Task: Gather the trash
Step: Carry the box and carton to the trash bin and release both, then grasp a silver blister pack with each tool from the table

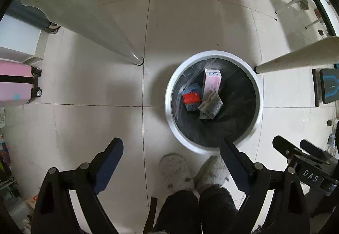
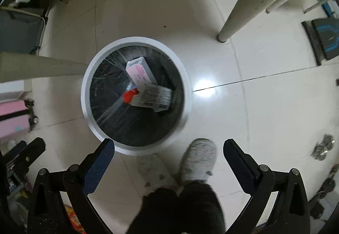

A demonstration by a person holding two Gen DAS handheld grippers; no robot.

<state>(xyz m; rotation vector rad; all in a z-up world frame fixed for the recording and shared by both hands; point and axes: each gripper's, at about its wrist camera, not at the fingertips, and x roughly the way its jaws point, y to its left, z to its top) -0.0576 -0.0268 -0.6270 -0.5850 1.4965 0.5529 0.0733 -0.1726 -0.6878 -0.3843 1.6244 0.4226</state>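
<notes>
A round white trash bin (image 1: 259, 94) with a black liner stands on the floor below both grippers; it also shows in the right wrist view (image 2: 84, 94). Inside lie a pink-and-white box (image 1: 212, 82) (image 2: 139, 72), a red-and-blue packet (image 1: 191, 98) (image 2: 129, 96) and a white printed carton (image 1: 211, 105) (image 2: 154, 97). My left gripper (image 1: 171, 153) is open and empty, above the floor left of the bin. My right gripper (image 2: 169, 151) is open and empty, above the bin's near rim. The right gripper's body (image 1: 307, 170) shows in the left wrist view.
Cream table legs (image 1: 101, 28) (image 2: 250, 2) stand on both sides of the bin. The person's grey slippers (image 1: 175, 170) (image 2: 199, 159) are just in front of it. A pink suitcase (image 1: 17, 83) is at the left, a dark scale (image 2: 324, 38) at the right.
</notes>
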